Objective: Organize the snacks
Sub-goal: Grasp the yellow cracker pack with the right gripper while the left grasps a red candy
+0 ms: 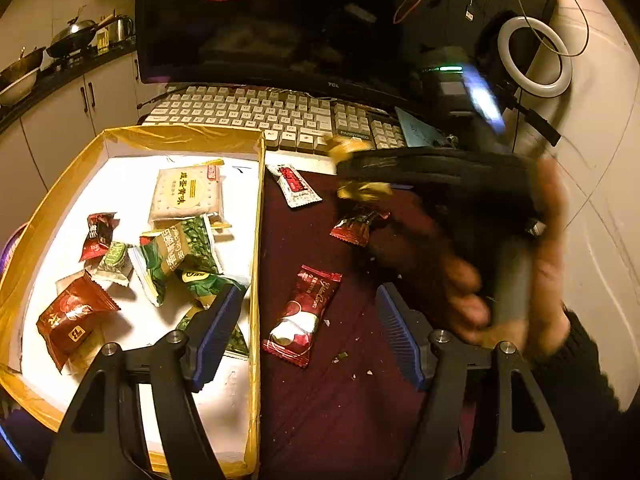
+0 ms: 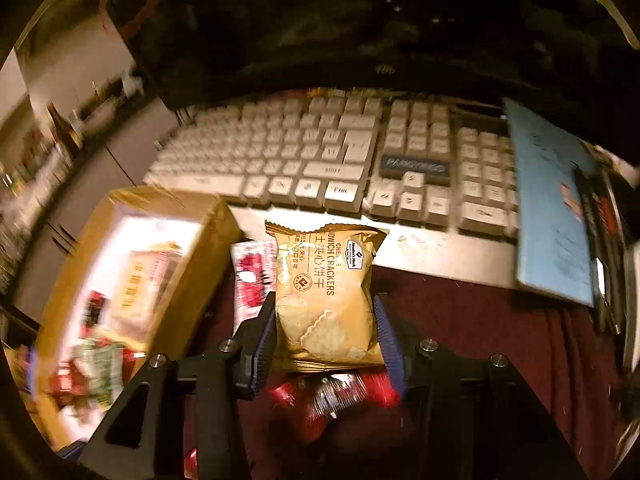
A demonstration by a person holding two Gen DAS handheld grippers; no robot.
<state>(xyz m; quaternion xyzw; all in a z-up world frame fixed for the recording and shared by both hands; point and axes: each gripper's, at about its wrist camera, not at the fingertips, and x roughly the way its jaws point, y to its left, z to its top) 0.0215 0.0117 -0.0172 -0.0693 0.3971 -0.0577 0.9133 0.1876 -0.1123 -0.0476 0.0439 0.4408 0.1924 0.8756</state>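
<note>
Cracker packet (image 2: 326, 296) apparently clamped, right tongs (image 2: 326, 336)

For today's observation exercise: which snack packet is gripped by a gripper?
The gold cheese sandwich crackers packet, clamped in the right gripper; the others lie loose.

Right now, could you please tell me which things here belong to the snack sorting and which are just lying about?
Job:
- box
- cracker packet in right gripper
- red snack bar
- small red candy

Lying about:
- keyboard
- monitor
- ring light
- blue card
</note>
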